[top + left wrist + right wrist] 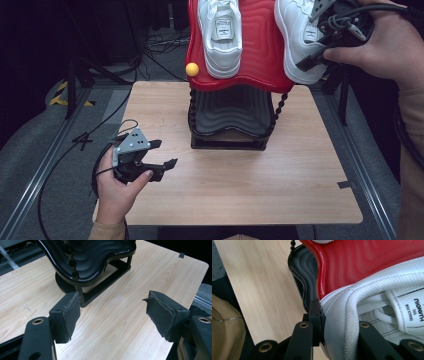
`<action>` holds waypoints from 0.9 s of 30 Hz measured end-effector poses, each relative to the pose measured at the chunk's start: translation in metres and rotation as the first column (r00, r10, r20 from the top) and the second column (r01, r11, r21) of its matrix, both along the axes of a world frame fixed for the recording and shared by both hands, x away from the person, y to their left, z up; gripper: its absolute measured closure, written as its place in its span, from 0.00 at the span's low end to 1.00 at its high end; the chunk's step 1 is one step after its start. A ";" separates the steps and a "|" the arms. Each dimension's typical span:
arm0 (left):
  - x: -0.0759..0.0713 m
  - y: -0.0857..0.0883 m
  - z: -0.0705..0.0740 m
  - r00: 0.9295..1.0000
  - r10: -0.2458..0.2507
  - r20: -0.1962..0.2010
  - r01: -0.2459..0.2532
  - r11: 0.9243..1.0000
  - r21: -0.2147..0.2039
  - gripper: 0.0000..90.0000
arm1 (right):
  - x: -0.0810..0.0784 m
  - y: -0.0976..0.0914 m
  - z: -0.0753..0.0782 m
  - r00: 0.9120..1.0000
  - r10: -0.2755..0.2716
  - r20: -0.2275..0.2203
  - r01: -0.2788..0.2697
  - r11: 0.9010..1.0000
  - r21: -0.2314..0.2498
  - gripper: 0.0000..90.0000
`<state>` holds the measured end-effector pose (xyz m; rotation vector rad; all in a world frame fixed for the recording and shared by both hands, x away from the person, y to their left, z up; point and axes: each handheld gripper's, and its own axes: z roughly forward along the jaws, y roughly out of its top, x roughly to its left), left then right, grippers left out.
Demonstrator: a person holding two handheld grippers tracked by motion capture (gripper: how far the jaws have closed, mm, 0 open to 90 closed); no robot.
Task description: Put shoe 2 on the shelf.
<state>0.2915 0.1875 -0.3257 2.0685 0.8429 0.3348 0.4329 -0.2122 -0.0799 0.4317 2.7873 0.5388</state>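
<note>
A two-tier shoe rack stands at the back of the wooden table [240, 185], with a red upper shelf [262, 55] over a black lower shelf [232, 112]. Two white sneakers rest on the red shelf, one at the left [220, 35] and one at the right [297, 35]. My right gripper [315, 55] is shut on the right sneaker's [374, 295] heel rim, one jaw outside the wall and one inside the shoe. My left gripper [165, 153] hovers low over the table's left side, open, with nothing between its pads [67, 315].
A yellow ball [192, 69] caps the rack's left post. The black shelf [95, 255] lies just beyond my left gripper [112, 312]. A black tape mark [346, 184] sits near the table's right edge. Cables and metal rails run along the floor at the left.
</note>
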 end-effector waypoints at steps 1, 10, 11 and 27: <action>0.000 0.001 0.000 1.000 -0.002 -0.003 0.002 1.000 -0.002 0.31 | 0.001 0.003 0.000 1.000 0.003 0.003 -0.003 1.000 -0.002 0.85; 0.001 0.003 0.002 1.000 -0.010 0.000 0.010 1.000 -0.018 0.31 | 0.015 0.028 0.001 1.000 0.017 0.019 -0.017 1.000 0.005 0.85; 0.001 0.003 0.002 1.000 -0.011 0.001 0.011 1.000 -0.019 0.31 | 0.015 0.028 0.001 1.000 0.017 0.019 -0.017 1.000 0.005 0.85; 0.007 0.007 0.001 1.000 -0.020 0.004 0.020 0.999 -0.038 0.31 | 0.039 0.066 -0.010 0.997 0.052 0.056 -0.050 0.998 -0.029 0.85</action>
